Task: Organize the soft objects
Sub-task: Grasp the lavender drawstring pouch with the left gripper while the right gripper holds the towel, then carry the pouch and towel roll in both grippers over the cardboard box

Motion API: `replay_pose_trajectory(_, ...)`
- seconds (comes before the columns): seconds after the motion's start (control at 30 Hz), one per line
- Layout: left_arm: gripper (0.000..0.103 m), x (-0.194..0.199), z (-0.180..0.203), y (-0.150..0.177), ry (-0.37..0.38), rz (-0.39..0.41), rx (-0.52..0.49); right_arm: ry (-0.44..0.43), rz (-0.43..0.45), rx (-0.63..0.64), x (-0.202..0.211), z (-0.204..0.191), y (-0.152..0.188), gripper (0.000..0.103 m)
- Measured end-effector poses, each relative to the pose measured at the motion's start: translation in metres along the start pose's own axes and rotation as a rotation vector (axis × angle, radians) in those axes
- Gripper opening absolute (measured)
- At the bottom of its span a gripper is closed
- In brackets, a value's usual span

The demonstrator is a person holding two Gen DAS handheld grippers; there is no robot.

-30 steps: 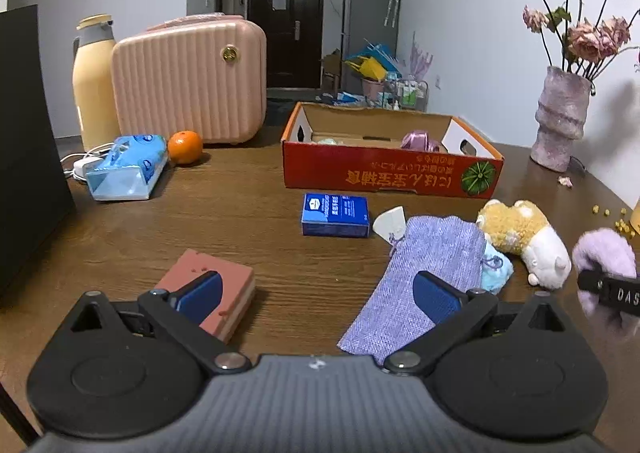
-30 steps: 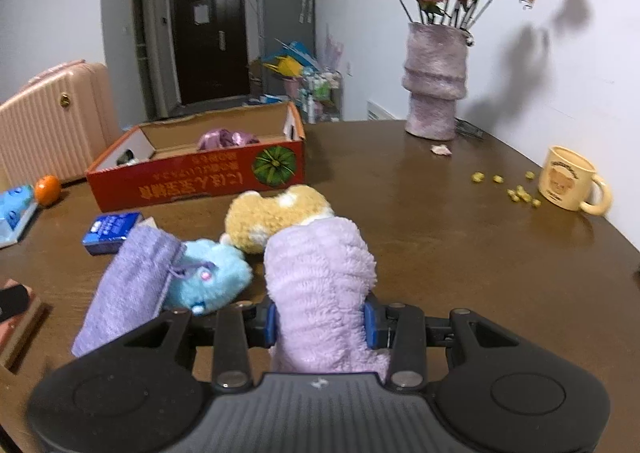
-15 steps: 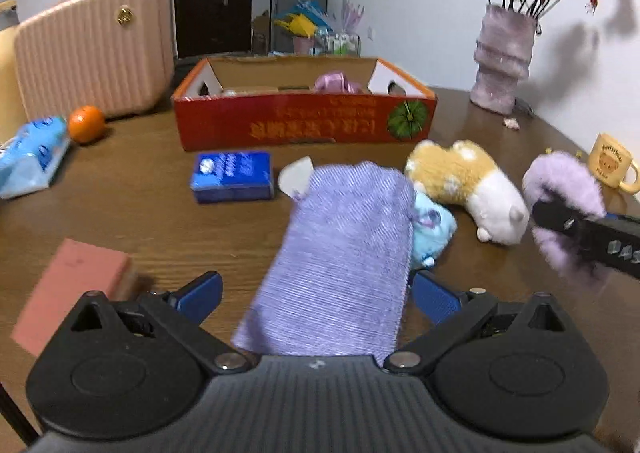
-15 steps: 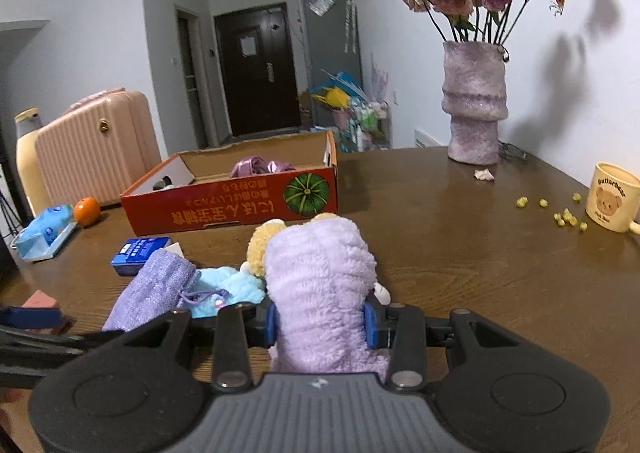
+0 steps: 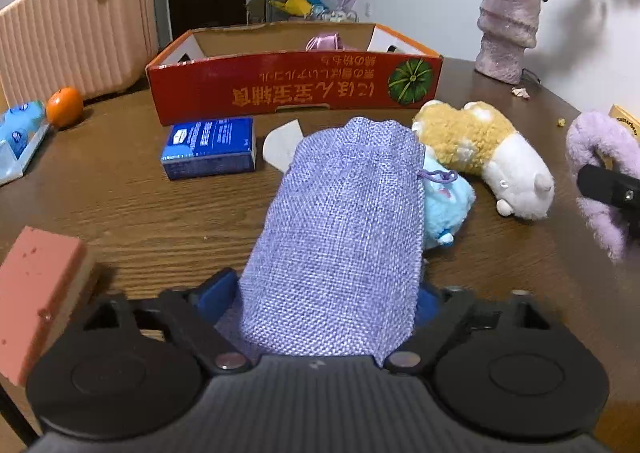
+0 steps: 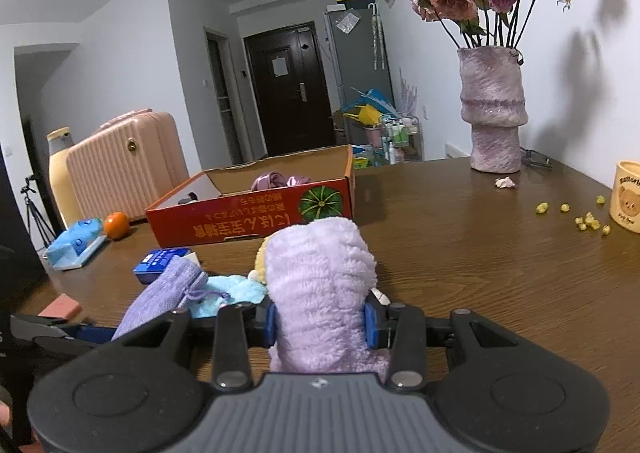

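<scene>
Two grippers work: the left gripper (image 5: 326, 299), just closing, seemingly grips the purple pouch (image 5: 340, 221) lying lengthwise toward the box (image 5: 296, 85), while the right gripper (image 6: 320, 323) clamps the fluffy sock (image 6: 320, 285).

Brown wooden table (image 5: 120, 205); bearing orange box (image 5: 296, 87), blue carton (image 5: 210, 147), plush toys (image 5: 484, 157), vase (image 6: 494, 109), mug (image 6: 626, 195).

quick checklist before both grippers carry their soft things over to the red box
1. Right gripper clamped on fluffy purple toy: ok.
2. Left gripper has been closing around the lavender pouch; firm pad contact: cannot tell.
3. Pouch drawstring free of the blue plush: not ok, it lies on it.
4. Room in the red box: ok, mostly bare.
5. Path to the box: ok for the right; blue carton sits left of the pouch.
</scene>
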State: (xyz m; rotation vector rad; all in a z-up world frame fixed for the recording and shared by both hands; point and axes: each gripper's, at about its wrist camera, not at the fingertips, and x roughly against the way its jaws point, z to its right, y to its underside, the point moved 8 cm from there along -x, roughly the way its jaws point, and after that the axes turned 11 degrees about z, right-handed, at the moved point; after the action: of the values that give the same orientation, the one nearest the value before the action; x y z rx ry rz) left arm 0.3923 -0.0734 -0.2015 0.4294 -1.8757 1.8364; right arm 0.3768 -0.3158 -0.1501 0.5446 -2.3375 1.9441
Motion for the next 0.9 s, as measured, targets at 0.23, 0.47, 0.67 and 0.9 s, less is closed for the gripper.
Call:
replay_pose_trajectory(0.23, 0.048, 0.008, -0.005, -0.003, -0.01, 0.031, 0.008, -0.042, 0.002, -0.012, 0.0, -0.002, 0.003, 0.038)
replay_pose_trajectory(0.47, 0.04, 0.019, -0.016, -0.008, -0.044, 0.076, 0.036, -0.062, 0.003, 0.0, 0.003, -0.008, 0.006, 0.038)
replay_pose_trajectory(0.67, 0.039, 0.039, -0.022, -0.019, -0.069, 0.158, 0.054, -0.07, 0.016, 0.017, 0.007, -0.012, 0.004, 0.038)
replay_pose_trajectory(0.9, 0.039, 0.055, -0.026, -0.036, -0.071, 0.228, 0.086, -0.081, 0.039, 0.08, 0.009, -0.018, -0.008, 0.038)
